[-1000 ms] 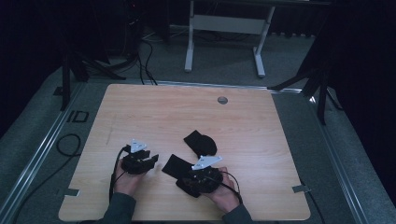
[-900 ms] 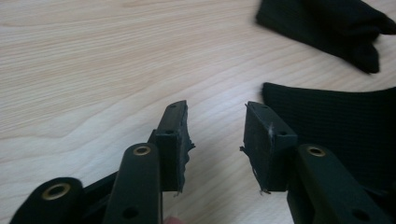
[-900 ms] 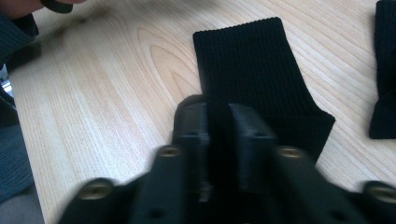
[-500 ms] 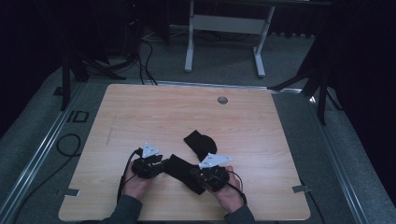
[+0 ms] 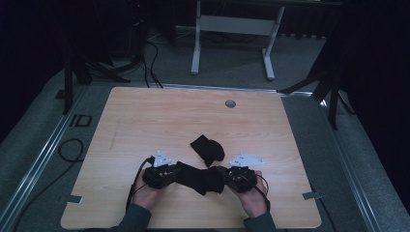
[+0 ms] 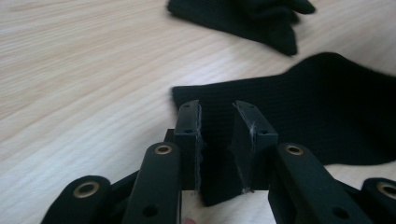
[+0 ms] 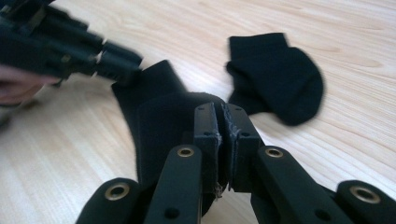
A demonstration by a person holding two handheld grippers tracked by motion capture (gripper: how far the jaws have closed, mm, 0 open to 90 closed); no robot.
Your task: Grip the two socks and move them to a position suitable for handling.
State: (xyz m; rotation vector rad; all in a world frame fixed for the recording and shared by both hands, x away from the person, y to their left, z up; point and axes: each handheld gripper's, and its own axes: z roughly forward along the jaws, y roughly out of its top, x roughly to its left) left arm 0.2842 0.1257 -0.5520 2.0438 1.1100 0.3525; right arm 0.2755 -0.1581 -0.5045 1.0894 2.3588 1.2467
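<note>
the right claw point(image 7: 223, 140) has shut on one end of the sock point(image 5: 200, 178) near the worktop's point(image 5: 145, 121) front edge, while the left claw point(image 6: 217, 140), closing around the other end, seems not yet pinched, so a two-ended hold is nearly set.

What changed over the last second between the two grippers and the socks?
The right gripper has closed on one end of the near sock and shifted rightward. The left gripper moved in to the other end; its jaws have just been closing around the cloth, a gap still showing. The far sock and the table stayed as they were.
</note>
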